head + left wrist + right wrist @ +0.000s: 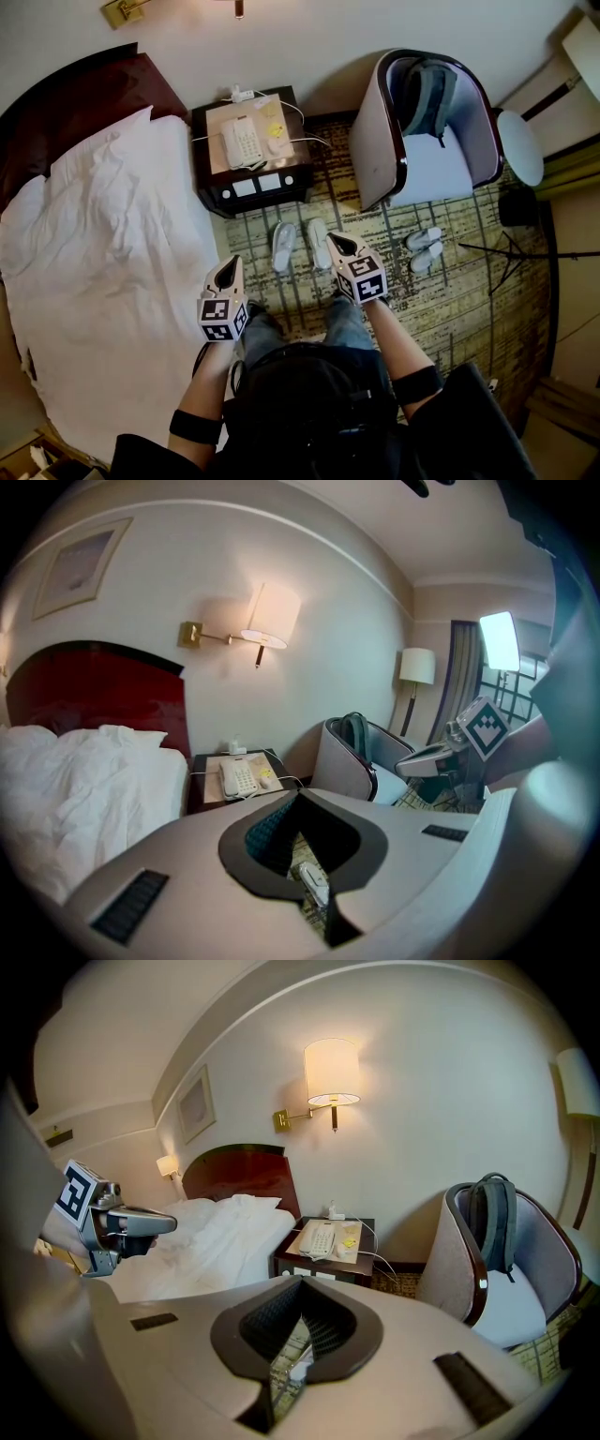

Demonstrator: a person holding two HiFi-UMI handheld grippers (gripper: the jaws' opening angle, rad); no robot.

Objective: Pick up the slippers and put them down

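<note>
A pair of white slippers (284,246) (320,243) lies side by side on the patterned carpet in front of the nightstand. My left gripper (232,265) hovers to the left of the pair, shut and holding nothing. My right gripper (337,242) hangs just right of the right slipper, also shut and holding nothing. In the left gripper view the jaws (302,799) are closed, and a bit of one slipper (312,883) shows through the gap below them. The right gripper view shows closed jaws (302,1283) too, with a white scrap of slipper (301,1365) beneath.
A dark nightstand (211,187) with a white phone (241,142) stands beyond the slippers. The bed (103,244) fills the left. An armchair (375,141) holding a backpack (427,94) is at the right, with a second pair of white shoes (424,249) before it.
</note>
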